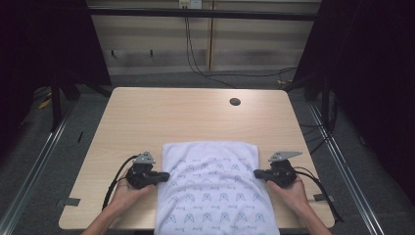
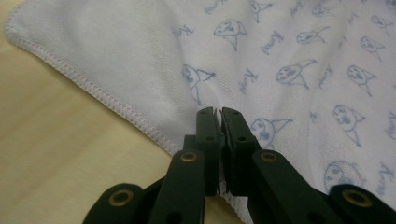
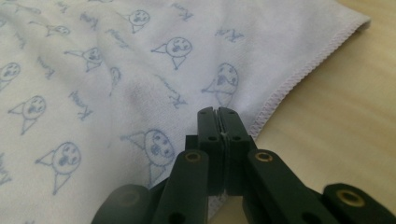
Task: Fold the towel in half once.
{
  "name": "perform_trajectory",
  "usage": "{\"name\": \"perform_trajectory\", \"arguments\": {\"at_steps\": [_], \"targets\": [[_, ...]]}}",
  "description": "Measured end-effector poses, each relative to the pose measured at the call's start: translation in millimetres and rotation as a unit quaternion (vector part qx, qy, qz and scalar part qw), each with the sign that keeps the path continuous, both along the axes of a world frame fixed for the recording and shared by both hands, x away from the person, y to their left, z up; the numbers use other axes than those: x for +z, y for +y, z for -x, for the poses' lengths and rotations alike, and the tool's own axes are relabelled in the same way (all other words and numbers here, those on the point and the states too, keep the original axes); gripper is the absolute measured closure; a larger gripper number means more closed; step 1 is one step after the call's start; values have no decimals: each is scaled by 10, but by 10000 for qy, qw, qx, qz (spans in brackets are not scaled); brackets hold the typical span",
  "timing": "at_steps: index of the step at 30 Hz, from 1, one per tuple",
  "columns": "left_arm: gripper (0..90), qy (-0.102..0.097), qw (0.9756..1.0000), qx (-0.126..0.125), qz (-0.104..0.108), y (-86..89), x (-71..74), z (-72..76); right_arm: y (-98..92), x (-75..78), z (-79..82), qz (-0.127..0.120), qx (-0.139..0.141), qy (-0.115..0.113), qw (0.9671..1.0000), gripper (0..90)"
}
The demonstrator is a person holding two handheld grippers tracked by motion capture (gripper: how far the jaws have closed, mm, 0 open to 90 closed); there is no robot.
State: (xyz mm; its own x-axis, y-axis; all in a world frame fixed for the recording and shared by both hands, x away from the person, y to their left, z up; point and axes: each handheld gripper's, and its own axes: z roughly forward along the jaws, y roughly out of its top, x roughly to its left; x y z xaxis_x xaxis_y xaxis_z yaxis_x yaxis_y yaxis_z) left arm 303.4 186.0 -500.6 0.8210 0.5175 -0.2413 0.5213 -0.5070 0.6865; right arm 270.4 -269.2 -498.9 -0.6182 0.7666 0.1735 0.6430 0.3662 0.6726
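The left gripper [image 2: 217, 114] has its fingers [image 2: 205, 135] pressed together on the stitched side edge of the white printed towel [image 2: 289, 60], a sliver of cloth showing between them. The right gripper [image 3: 218, 113] is clamped the same way on the opposite hem, fingers [image 3: 233, 135] nearly meeting. The towel [image 1: 210, 183] lies flat on the near half of the desk [image 1: 147, 117], its near end hanging over the front edge, each gripper at one side. Both pinches look shallow, taking little more than the hem, so a quick or uneven lift could pull one edge free. The overhanging part might then drag the towel off the desk.
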Motion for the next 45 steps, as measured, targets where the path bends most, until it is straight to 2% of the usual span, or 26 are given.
{"name": "perform_trajectory", "arguments": {"at_steps": [3,4,6,8,10,13,15,18,19,20,21,22,24,25,26,29,31,33,35,36,38,40,41,42,43,45], "targets": [[847,130,9997,-196,-15,-18,20,147,-5,30,196,30,76,136,9999,889],[832,112,9996,-234,-56,-29,31,196,-6,32,252,16,84,160,9998,875],[761,112,9996,-272,-39,-40,39,218,-36,78,306,-160,-38,122,9998,788],[710,45,9999,-73,-74,-43,53,165,-98,120,241,-520,-234,10,9984,745],[665,-21,10000,24,-68,-40,71,87,-153,132,96,-635,-421,-148,9970,700],[636,-134,9996,229,71,-14,100,-88,-183,98,-157,-349,-544,-323,9974,649],[627,-192,9990,360,192,16,120,-166,-215,81,-318,-296,-607,-351,9971,627],[606,-165,9978,621,179,61,127,-313,-258,52,-513,-319,-633,-335,9969,608],[588,-148,9968,733,282,85,118,-360,-259,33,-580,-277,-637,-345,9970,600],[586,-75,9963,798,301,110,105,-412,-253,17,-625,-253,-619,-325,9972,593],[576,-49,9962,844,222,117,98,-448,-245,5,-655,-237,-622,-309,9973,591],[560,-108,9954,942,114,125,92,-500,-238,-5,-675,-287,-623,-303,9972,584],[552,-118,9930,1138,302,171,75,-580,-215,-24,-700,-208,-600,-290,9976,572],[551,-89,9929,1159,237,175,67,-609,-204,-36,-697,-179,-589,-259,9978,571],[545,-108,9931,1159,103,169,54,-641,-202,-43,-693,-163,-561,-267,9979,571],[539,-121,9933,1147,62,143,5,-707,-172,-69,-673,-136,-480,-270,9984,586],[532,-138,9938,1101,78,129,-30,-726,-149,-71,-670,-218,-417,-217,9987,651],[511,-118,9943,1054,84,119,-26,-737,-118,-70,-653,-177,-398,-214,9988,753],[485,-68,9954,953,72,101,-20,-764,-110,-73,-649,-214,-339,-186,9990,807],[482,-102,9954,952,88,80,-25,-771,-110,-77,-651,-242,-321,-159,9991,834],[484,-138,9962,855,119,28,-34,-761,-110,-75,-651,-263,-311,-120,9991,846],[533,-253,9964,806,-9,-25,-29,-740,-112,-67,-647,-304,-298,-95,9990,850],[586,-227,9973,703,1,-45,-29,-733,-114,-58,-644,-319,-312,-89,9990,852],[683,-155,9984,531,76,-64,-43,-723,-117,-49,-641,-354,-326,-81,9988,852],[790,-114,9987,498,95,-77,-48,-716,-126,-36,-640,-398,-301,-103,9987,854],[859,-14,9993,369,115,-74,-39,-727,-135,-7,-631,-532,-288,-107,9981,856]]}}
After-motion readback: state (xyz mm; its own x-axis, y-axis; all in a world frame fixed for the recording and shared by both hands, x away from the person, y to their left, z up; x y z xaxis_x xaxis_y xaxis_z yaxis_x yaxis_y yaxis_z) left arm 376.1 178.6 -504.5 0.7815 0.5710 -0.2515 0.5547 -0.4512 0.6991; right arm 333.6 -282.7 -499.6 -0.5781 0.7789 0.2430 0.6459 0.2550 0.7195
